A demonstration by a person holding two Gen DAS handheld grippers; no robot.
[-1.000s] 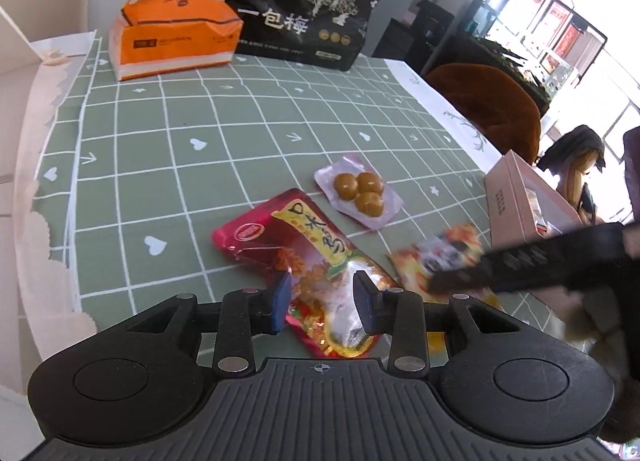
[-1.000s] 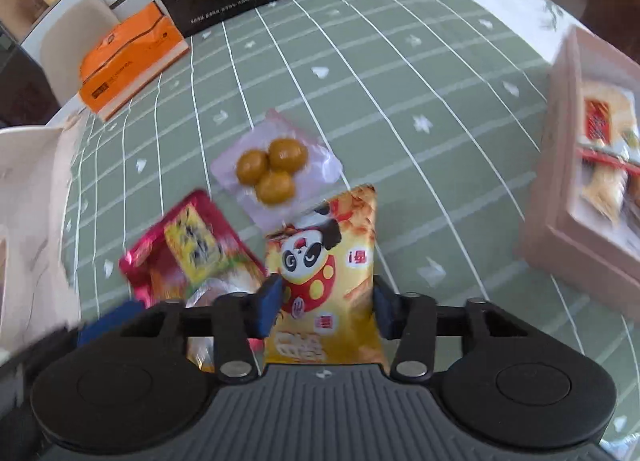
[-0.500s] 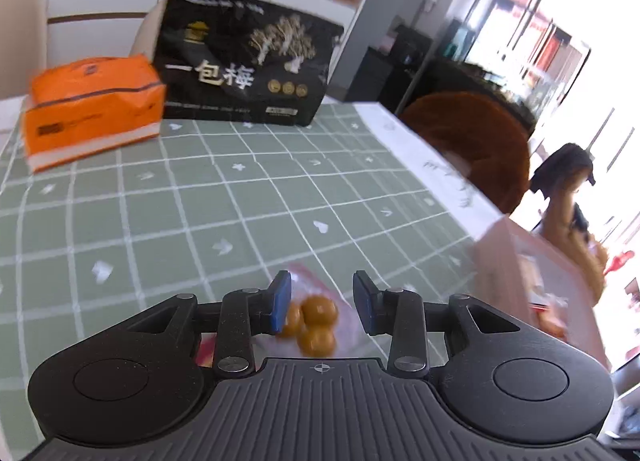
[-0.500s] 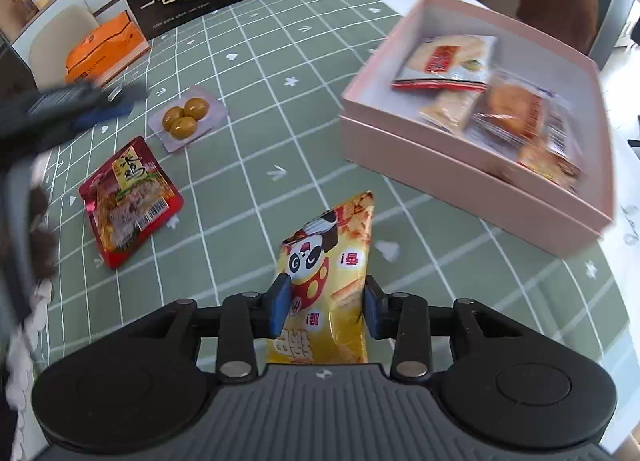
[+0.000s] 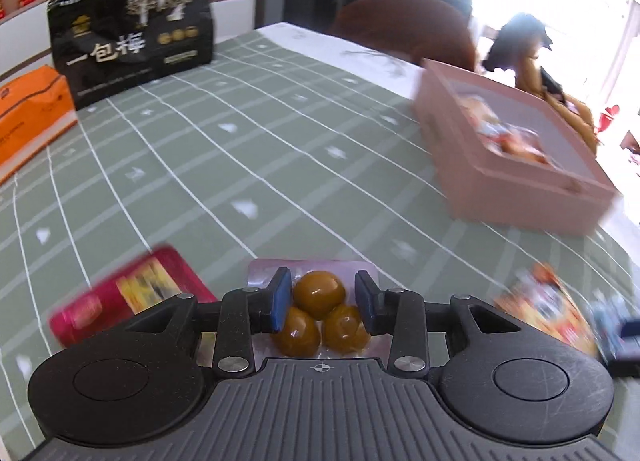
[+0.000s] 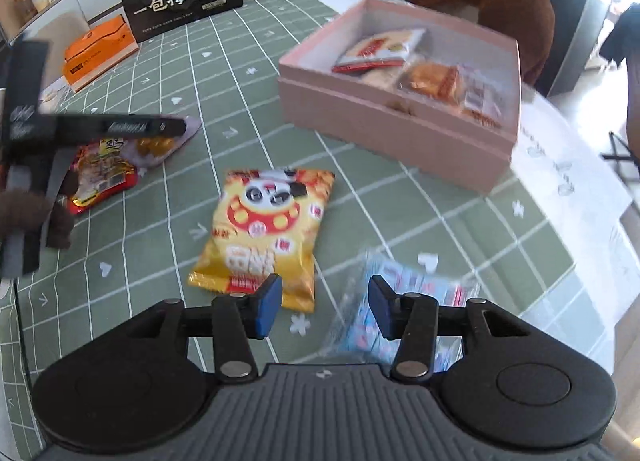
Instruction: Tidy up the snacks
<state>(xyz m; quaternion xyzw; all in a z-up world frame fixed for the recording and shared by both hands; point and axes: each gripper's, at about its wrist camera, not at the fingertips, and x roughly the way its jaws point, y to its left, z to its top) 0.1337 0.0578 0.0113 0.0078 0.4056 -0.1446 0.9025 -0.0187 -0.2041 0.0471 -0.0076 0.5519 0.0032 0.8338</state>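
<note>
The left gripper (image 5: 319, 303) hangs over the clear packet of three brown balls (image 5: 318, 315), which lies flat on the green checked tabletop (image 5: 280, 149) and shows straight between the fingers (image 5: 280, 299); these stand apart on either side of the balls, and whether the pads already press on the packet cannot be told from here. The packet is a thin, see-through pouch with the three round, glossy pieces bunched in a triangle, so it has no strong long axis, and it would likely need taking by the lumps rather than the film. A red packet (image 5: 128, 297) lies just beside it, toward the left edge. The pink box (image 6: 400, 129), open and already holding several wrapped snacks, sits well apart toward the far right corner, so the packet would have to travel across the tabletop to get there. The right gripper (image 6: 322, 307) hovers with its fingers opening and nothing between them; the yellow panda bag (image 6: 264, 237) lies flat just ahead of it, long axis running away from the fingers toward the box, and a blue packet (image 6: 404, 309) lies blurred under the right finger.
</note>
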